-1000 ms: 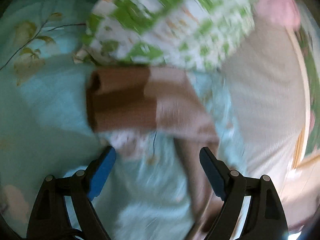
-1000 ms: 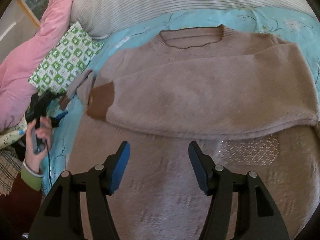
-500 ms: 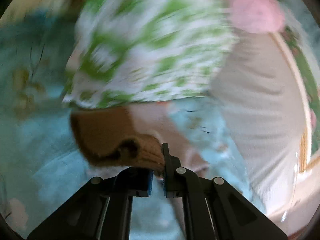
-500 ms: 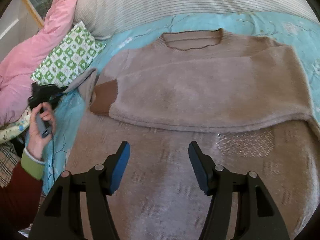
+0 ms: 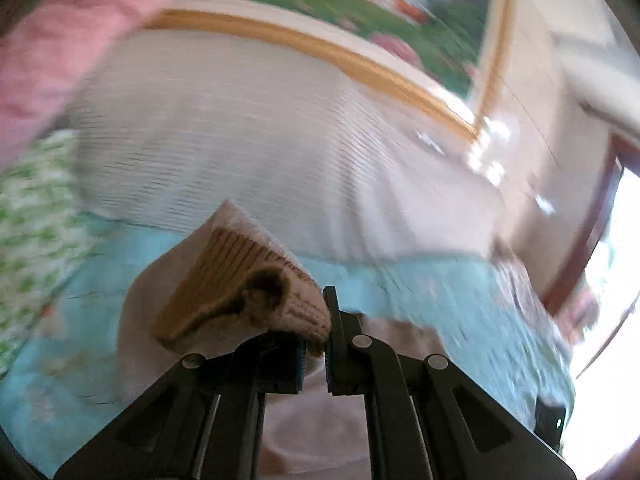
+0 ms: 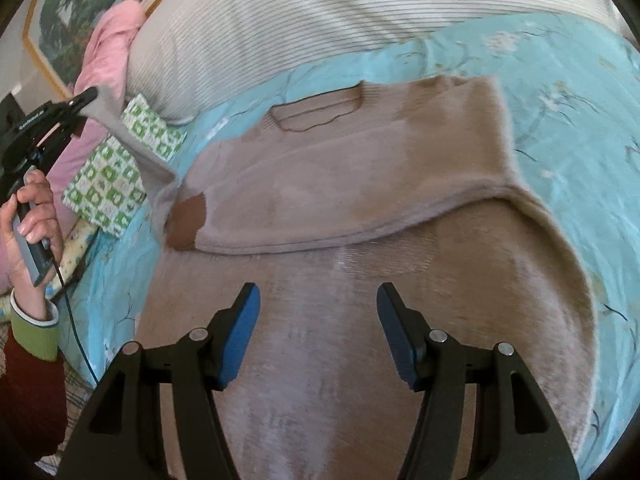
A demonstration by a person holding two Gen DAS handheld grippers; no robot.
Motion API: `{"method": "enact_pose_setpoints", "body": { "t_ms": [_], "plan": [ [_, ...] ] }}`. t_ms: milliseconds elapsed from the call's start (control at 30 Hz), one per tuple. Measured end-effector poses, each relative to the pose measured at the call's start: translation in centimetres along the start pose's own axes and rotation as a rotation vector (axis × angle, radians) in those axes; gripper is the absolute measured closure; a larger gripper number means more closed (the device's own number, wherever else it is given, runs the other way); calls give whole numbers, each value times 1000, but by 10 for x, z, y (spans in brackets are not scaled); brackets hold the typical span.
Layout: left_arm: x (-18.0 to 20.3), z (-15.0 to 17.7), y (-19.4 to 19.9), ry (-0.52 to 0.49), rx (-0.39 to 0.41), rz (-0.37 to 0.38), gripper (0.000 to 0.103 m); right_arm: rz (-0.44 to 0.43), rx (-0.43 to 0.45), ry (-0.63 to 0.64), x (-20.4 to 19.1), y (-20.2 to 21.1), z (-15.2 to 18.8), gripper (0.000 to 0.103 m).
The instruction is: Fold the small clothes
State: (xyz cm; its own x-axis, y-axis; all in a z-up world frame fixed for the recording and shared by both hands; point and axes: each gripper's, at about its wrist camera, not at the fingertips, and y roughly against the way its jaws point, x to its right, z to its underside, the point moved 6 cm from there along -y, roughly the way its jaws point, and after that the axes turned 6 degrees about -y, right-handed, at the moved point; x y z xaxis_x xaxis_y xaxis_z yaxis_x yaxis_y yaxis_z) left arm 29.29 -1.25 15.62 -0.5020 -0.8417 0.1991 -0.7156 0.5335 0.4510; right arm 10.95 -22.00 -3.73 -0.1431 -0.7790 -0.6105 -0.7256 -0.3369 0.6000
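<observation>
Daylight floods in, blowing out the window [image 5: 612, 280] to white glare. The left wrist view smears with motion blur; the right wrist view stays sharper, softening toward its curved, dark-cornered fisheye edges.

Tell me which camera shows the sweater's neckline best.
The right wrist view: the sweater lies spread on the bed and its neckline shows whole and sharp. The left wrist view shows only a blurred cuff pinched in the left gripper, no neckline.
</observation>
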Motion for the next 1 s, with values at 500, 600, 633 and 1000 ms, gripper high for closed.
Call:
{"method": "enact_pose_setpoints", "body": {
  "t_ms": [500,600,633,1000],
  "plan": [
    [105,152,-182,-100,-401,131,96,82,68,-129,66,20,-13,41],
    [101,163,-182,-98,-433,127,79,81,75,-131,66,18,-19,41],
    [97,166,-177,-100,-442,120,71,76,77,-125,64,17,-22,41],
    [3,200,-92,-25,-435,-96,37,38,82,9,14,-27,-66,32]
  ]
}}
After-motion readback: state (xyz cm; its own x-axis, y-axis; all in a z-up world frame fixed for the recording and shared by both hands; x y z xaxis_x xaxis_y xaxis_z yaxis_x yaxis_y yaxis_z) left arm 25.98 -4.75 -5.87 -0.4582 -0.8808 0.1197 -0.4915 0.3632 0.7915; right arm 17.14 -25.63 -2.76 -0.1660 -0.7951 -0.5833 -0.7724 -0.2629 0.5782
